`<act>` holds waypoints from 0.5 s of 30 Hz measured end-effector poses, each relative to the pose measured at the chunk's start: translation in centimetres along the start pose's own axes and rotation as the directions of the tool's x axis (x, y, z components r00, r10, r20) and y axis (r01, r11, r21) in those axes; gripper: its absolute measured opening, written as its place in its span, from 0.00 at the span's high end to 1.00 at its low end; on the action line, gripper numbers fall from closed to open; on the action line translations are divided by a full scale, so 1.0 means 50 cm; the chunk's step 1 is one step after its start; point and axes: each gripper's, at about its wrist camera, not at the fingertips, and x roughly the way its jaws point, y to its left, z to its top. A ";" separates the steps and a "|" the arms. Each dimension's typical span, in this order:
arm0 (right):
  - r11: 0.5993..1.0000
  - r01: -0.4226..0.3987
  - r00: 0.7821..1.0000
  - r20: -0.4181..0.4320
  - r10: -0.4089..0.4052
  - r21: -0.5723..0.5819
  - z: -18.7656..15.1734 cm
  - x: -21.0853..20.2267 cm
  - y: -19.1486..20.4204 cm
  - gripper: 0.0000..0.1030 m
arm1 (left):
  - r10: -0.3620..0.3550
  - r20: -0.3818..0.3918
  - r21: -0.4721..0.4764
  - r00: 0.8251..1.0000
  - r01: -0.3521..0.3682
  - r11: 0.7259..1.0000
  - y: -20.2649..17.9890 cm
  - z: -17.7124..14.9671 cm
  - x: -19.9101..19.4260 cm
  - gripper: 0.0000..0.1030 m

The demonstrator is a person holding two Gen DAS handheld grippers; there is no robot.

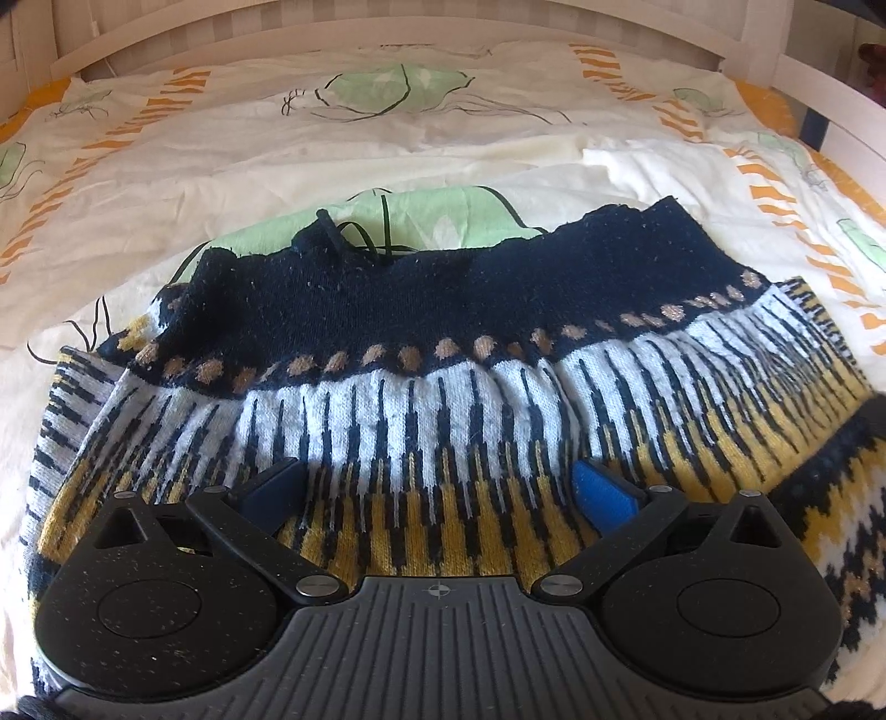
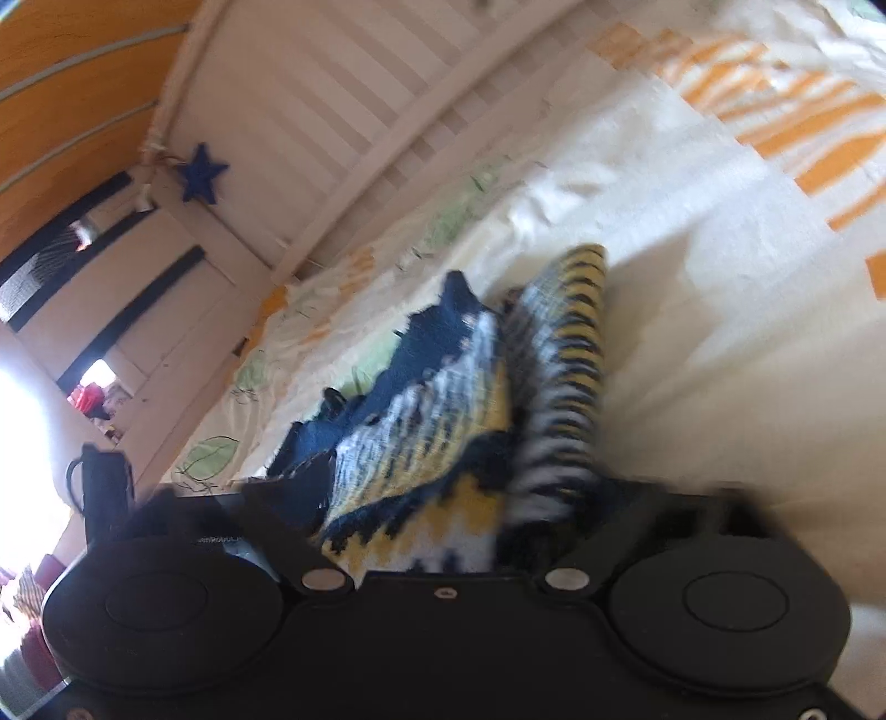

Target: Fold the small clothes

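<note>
Knitted sweater (image 1: 443, 354) lies spread on bed sheet (image 1: 221, 166), navy band at far edge, white, black and yellow stripes nearer. Left gripper (image 1: 440, 493) low over striped part, jaws wide apart, blue pads (image 1: 603, 498) resting on knit. White bed rail (image 1: 443, 27) behind sheet.
</note>
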 end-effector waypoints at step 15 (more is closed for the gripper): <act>0.983 0.161 0.986 -0.038 -0.164 -0.088 0.053 -0.004 0.144 0.64 | -0.059 0.062 -0.163 0.996 0.069 0.984 0.077 -0.001 -0.096 0.02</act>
